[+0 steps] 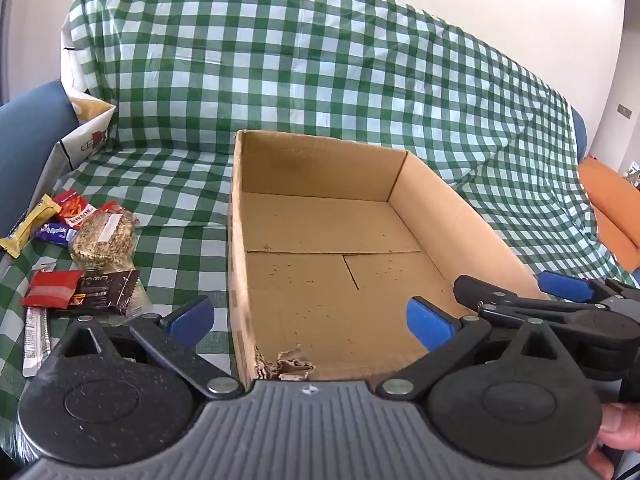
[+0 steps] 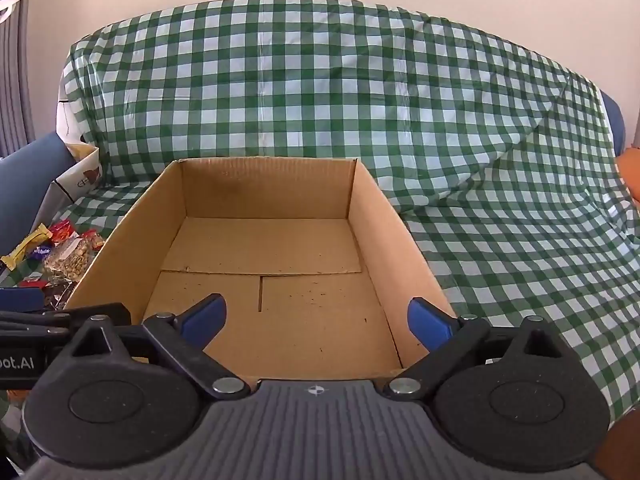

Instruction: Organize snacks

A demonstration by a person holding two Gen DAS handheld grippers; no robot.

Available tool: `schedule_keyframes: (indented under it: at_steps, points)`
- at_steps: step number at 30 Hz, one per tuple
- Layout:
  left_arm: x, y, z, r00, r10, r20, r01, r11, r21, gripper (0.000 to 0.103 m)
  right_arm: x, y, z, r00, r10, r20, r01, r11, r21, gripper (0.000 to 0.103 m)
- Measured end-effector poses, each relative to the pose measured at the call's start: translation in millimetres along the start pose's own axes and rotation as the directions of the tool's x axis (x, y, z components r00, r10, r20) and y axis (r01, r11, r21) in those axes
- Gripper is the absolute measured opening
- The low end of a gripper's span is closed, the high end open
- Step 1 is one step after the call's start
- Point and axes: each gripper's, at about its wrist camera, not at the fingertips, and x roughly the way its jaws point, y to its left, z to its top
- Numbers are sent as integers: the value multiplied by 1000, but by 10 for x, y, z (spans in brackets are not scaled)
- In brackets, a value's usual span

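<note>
An open cardboard box [image 1: 320, 168] [image 2: 264, 188] stands empty on the green-checked cloth; its near left corner is torn. A pile of snacks lies to its left: a yellow bar [image 1: 30, 226], a clear bag of oat biscuits [image 1: 105, 240], a red packet [image 1: 52, 288], a dark brown packet [image 1: 108, 288] and others [image 2: 60, 256]. My left gripper [image 1: 310, 320] is open over the box's near left wall, nothing between its blue pads. My right gripper [image 2: 316, 318] [image 1: 516, 288] is open over the box's near edge, also holding nothing.
The checked cloth [image 1: 320, 60] drapes over a sofa's seat and back. A white paper bag [image 1: 86, 136] leans against the blue sofa arm [image 1: 28, 140] at the far left. An orange cushion [image 1: 612, 208] lies at the right. A person's thumb [image 1: 620, 428] shows at the lower right.
</note>
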Motion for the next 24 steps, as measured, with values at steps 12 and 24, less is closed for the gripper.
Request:
schedule_keyframes:
  at_steps: [12,24]
  points:
    - [-10,-41,-30,1000,-11,-2,11,1000,0,102,8,-27,12,1000,0,1,0,1000,1,96]
    - [-16,-76,-31,1000,-22,-2,22,1000,4,102,25,0,7,1000,-1,-14,1,1000,-1,95]
